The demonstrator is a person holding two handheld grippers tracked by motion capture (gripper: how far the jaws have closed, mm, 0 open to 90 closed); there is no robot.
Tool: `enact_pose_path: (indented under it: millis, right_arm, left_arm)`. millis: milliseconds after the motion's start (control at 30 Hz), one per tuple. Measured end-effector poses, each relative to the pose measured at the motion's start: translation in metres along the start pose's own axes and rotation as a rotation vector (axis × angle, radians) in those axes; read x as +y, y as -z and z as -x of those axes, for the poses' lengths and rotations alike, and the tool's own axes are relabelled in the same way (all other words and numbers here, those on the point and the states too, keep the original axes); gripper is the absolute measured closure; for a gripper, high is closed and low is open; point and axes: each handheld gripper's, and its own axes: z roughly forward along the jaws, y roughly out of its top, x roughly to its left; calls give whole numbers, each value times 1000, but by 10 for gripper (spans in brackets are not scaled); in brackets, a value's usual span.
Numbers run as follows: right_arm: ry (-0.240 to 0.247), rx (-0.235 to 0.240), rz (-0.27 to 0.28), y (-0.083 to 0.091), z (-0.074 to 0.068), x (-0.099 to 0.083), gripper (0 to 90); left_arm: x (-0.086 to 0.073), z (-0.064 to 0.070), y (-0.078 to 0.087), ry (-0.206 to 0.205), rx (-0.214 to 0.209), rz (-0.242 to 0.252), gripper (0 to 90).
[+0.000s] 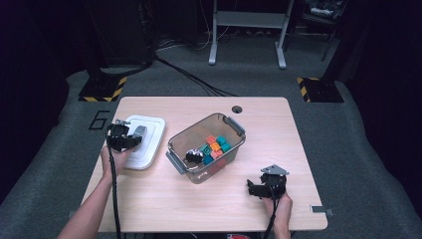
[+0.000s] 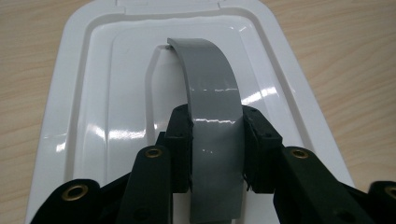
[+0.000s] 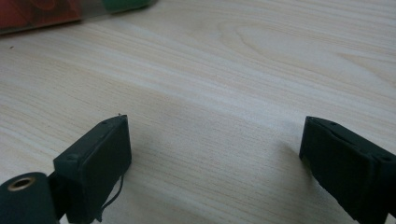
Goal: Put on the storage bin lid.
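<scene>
A white box lid (image 1: pixel 145 141) lies flat at the table's left, with a grey curved handle (image 2: pixel 210 102) on top. My left gripper (image 2: pixel 215 149) is shut on that grey handle, its jaws pressing both sides; in the high view the left gripper (image 1: pixel 130 138) sits over the lid's near-left part. A clear plastic bin (image 1: pixel 174 142) with grey latches stands mid-table and holds several coloured blocks (image 1: pixel 215 146) and a black-and-white ball (image 1: pixel 193 156). My right gripper (image 3: pixel 212 163) is open just above bare wood, nothing between its jaws; in the high view the right gripper (image 1: pixel 255 188) rests near the front right.
The wooden table (image 1: pixel 259 129) has a round cable hole (image 1: pixel 237 109) at its back edge. A red and a green shape behind the bin's wall (image 3: pixel 51 11) appear at the top left of the right gripper view. Desk legs and cables stand on the floor behind.
</scene>
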Motion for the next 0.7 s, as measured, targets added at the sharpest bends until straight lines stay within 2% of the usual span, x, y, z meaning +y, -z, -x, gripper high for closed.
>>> enact_pose_path:
  millis: [133,233,367,400,433,633,700]
  right_arm:
    - [5,0,-2,0,0,0,80]
    - [4,2,-3,0,1,0,79]
    - [1,4,-3,0,1,0,79]
    - [1,3,-4,0,1,0,79]
    - [0,4,-5,0,1,0,79]
    - [0,3,-5,0,1,0,79]
    - [1,3,-4,0,1,0,79]
  left_arm:
    - [1,0,13,-17,-9,6,672]
    - [2,1,23,-23,-24,30,672]
    - [4,4,31,-38,-30,41,672]
    - [6,3,33,-57,-34,25,672]
    - [7,3,34,-46,-33,33,672]
    - [17,2,41,-57,-31,43,672]
    - [26,2,49,-76,-32,48,672]
